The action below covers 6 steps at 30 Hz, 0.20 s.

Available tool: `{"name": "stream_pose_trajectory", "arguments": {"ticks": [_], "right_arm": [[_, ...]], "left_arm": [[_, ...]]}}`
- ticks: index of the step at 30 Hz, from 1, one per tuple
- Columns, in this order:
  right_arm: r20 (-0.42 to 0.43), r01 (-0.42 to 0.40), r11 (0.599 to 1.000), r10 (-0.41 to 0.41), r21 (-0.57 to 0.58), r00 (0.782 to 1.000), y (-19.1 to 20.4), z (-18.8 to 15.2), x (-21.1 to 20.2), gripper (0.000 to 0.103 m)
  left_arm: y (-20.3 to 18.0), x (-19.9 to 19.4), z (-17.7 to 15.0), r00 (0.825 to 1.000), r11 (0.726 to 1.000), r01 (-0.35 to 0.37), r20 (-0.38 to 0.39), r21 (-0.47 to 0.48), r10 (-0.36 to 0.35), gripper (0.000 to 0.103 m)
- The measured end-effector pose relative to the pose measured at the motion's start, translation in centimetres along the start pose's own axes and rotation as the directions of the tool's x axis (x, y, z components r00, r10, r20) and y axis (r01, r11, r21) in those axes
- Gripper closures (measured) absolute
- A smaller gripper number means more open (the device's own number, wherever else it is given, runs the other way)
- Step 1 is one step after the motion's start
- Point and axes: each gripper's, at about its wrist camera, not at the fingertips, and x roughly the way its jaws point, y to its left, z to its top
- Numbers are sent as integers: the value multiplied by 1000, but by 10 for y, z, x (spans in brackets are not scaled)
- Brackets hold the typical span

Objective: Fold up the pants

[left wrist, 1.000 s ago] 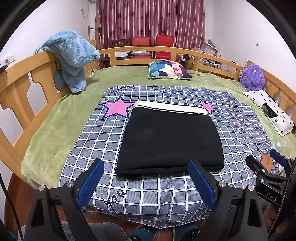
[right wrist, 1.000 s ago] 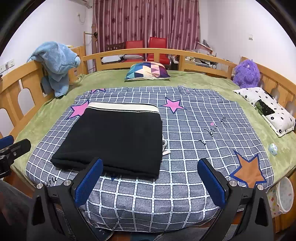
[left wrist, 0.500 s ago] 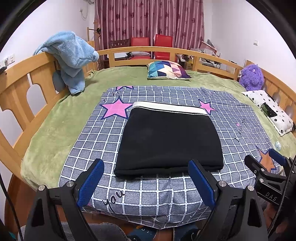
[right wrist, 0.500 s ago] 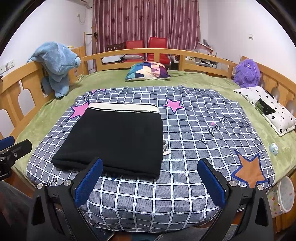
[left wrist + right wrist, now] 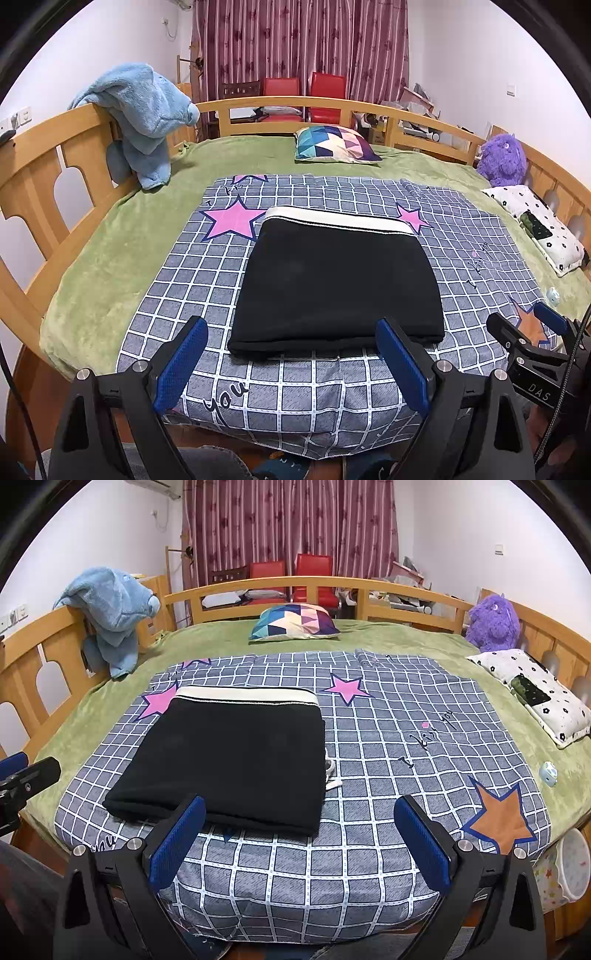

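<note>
Both grippers are spread wide and hold nothing. The left gripper [image 5: 291,354] faces the folded pants [image 5: 336,284] just ahead; the right gripper [image 5: 299,834] has them ahead-left. Farther ahead: pillow [image 5: 334,144], purple toy [image 5: 493,622], blue towel [image 5: 144,114] on the rail. The pants lie on a checked sheet [image 5: 388,746] over a green blanket [image 5: 118,240].

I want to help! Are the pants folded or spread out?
Folded. The pants lie as one neat black rectangle, white waistband at the far edge, no legs showing.

Both wrist views sit low at the bed's [image 5: 92,254] foot, facing its headboard; both share the pants [image 5: 336,284] [image 5: 229,760].
</note>
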Motion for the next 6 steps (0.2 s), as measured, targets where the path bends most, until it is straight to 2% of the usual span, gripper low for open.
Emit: {"name": "stream_pose_trajectory", "arguments": {"ticks": [6], "right_arm": [[3,-3,1000,3,6,1000,-1,-1,-1,3]], "left_arm": [[1,1,0,1000,1000,-4,8,-10,4,11]]}}
